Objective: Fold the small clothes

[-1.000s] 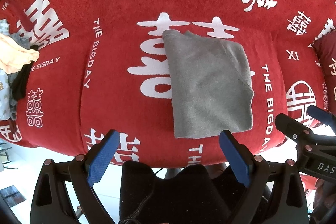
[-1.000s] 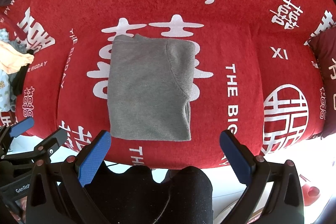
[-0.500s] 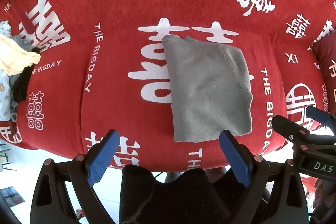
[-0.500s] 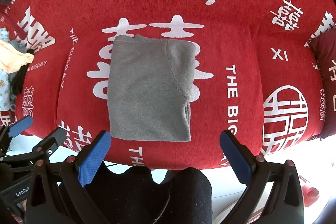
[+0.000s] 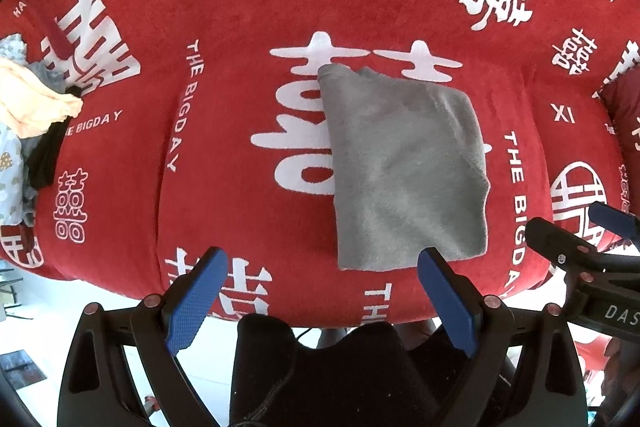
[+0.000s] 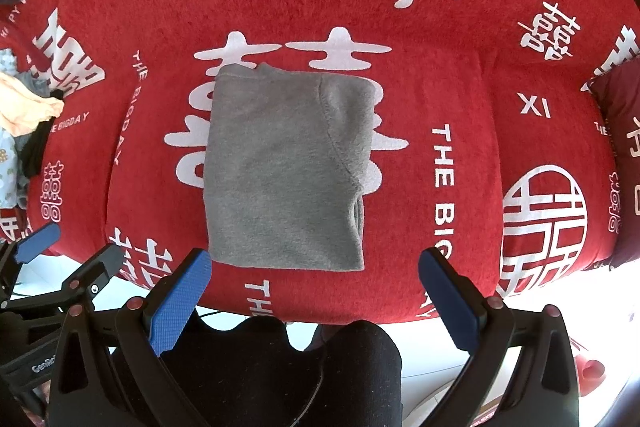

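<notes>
**Both claws empty, one grey garment folded**

The left gripper (image 5: 322, 281) hangs with its blue pads spread wide, nothing between them; the right gripper (image 6: 316, 279) is equally spread and empty. Over the last second almost nothing has changed: the left view has drawn back only slightly, and the folded grey garment (image 6: 282, 167) lies as it did, a compact rectangle near the front edge of the red printed cover (image 6: 460, 7), just beyond both sets of fingertips. That stillness suggests this piece is finished and a new one is due. Count: two grippers, one folded grey garment, and one heap of unfolded clothes (image 5: 28, 131) at the far left, its pieces too tangled to number.
</notes>
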Tool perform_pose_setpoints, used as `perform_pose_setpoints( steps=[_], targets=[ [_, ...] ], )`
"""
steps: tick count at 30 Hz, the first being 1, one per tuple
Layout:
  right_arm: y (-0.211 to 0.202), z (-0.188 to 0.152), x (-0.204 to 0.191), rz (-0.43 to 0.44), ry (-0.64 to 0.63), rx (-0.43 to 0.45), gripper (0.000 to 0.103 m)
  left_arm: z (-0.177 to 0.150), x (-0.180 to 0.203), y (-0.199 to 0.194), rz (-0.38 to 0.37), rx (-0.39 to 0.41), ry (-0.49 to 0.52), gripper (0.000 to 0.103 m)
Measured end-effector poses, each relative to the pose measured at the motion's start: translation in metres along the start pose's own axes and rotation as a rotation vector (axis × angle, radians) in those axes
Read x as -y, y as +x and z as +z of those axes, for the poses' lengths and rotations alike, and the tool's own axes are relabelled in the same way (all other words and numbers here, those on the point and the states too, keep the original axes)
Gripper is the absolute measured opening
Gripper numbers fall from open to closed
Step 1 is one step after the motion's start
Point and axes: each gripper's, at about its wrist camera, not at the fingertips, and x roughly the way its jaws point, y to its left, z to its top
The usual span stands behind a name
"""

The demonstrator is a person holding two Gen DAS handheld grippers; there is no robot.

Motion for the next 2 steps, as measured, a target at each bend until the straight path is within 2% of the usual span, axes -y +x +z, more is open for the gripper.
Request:
perform_pose_setpoints(
  steps=[2],
  targets=[
    [0.0003,0.0003,0.0005,-0.002,-0.001,-0.001,0.103,0.0005,0.0006,-0.0005,-0.003,0.003,0.006,0.096]
  ],
)
